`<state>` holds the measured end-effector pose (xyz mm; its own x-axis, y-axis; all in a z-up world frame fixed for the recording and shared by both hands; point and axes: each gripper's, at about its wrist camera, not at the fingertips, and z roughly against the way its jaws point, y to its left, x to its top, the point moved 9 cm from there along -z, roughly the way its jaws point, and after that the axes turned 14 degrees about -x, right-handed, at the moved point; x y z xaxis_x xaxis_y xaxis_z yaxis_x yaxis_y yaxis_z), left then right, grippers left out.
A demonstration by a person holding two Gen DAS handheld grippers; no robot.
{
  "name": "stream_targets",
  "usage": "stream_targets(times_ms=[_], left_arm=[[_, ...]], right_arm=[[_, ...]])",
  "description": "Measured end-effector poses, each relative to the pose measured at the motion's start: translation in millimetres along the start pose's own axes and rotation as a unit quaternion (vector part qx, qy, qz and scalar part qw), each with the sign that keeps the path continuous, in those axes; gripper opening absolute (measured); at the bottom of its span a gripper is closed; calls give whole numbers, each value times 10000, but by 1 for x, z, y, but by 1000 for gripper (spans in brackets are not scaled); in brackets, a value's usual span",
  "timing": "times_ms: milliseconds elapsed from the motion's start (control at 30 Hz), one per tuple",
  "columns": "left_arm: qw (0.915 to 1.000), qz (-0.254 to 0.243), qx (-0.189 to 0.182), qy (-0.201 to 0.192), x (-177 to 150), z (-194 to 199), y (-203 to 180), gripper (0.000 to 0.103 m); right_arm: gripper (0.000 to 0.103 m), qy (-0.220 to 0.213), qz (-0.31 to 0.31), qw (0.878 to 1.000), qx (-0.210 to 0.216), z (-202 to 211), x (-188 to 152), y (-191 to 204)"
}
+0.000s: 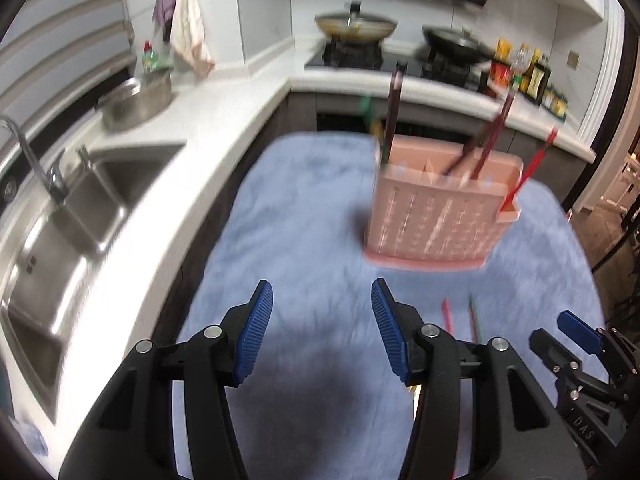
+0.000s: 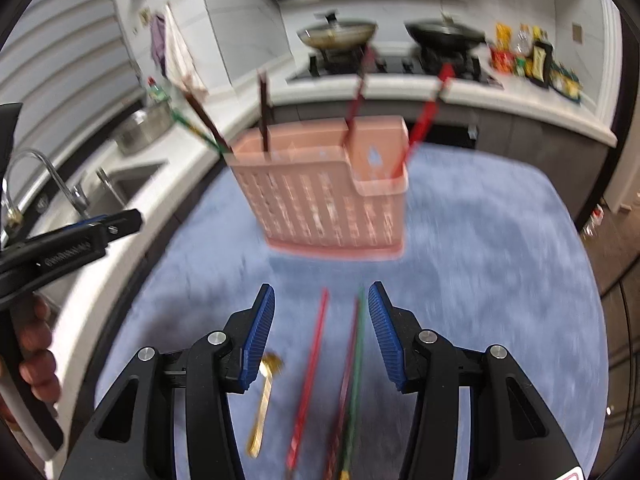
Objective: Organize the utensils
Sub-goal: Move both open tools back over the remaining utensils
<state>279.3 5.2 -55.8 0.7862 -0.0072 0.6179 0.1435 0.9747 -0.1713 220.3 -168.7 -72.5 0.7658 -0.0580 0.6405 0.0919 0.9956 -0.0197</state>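
The utensil holder (image 2: pixel 320 196) stands upright on the cloth (image 2: pixel 500 248), which covers the table; it serves as the reference. In the holder, several chopsticks (image 2: pixel 264 112) stand tilted in separate compartments; one stands in the small side pocket (image 2: pixel 380 176) at the holder's right end. Before the holder, on the cloth, lie loose chopsticks (image 2: pixel 308 376) side by side, with a spoon (image 2: pixel 264 396) just left of them. Left of the holder runs the counter (image 1: pixel 208 128), with the sink (image 1: pixel 72 232) set in it and a metal pot (image 1: pixel 136 100) on it behind the sink. Behind the holder is the stove (image 1: pixel 400 60), bearing two pans (image 1: pixel 356 26); bottles (image 1: pixel 528 76) stand on the counter right of the stove.
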Motion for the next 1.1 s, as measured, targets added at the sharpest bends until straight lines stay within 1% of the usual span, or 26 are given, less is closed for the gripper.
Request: stream_targets(times_ms=[100, 167, 300, 433, 667, 833, 1000, 1100], left_arm=[[9993, 158, -8, 333, -35, -11, 8, 49], [9986, 165, 4, 509, -53, -16, 10, 49], [9963, 117, 22, 850, -89, -23, 12, 49], [9938, 178, -11, 1096, -112, -29, 14, 49], [9915, 367, -12, 1245, -128, -32, 18, 51], [9908, 310, -7, 1316, -134, -33, 13, 51], [9903, 254, 15, 1368, -137, -36, 10, 51], [9899, 256, 24, 1396, -139, -37, 10, 52]], right_arm=[[48, 407, -92, 9991, -74, -11, -37, -10], [48, 605, -124, 9980, -141, -16, -56, -17], [48, 847, -203, 9959, -254, -20, -85, -28], [48, 961, -145, 9942, -457, -21, -105, -36], [48, 1183, 84, 9916, -517, -25, -135, -34], [47, 1155, 345, 9911, -570, -26, -139, -28], [40, 1114, 550, 9894, -750, -29, -141, -29], [39, 1164, 555, 9892, -690, -30, -145, -28]])
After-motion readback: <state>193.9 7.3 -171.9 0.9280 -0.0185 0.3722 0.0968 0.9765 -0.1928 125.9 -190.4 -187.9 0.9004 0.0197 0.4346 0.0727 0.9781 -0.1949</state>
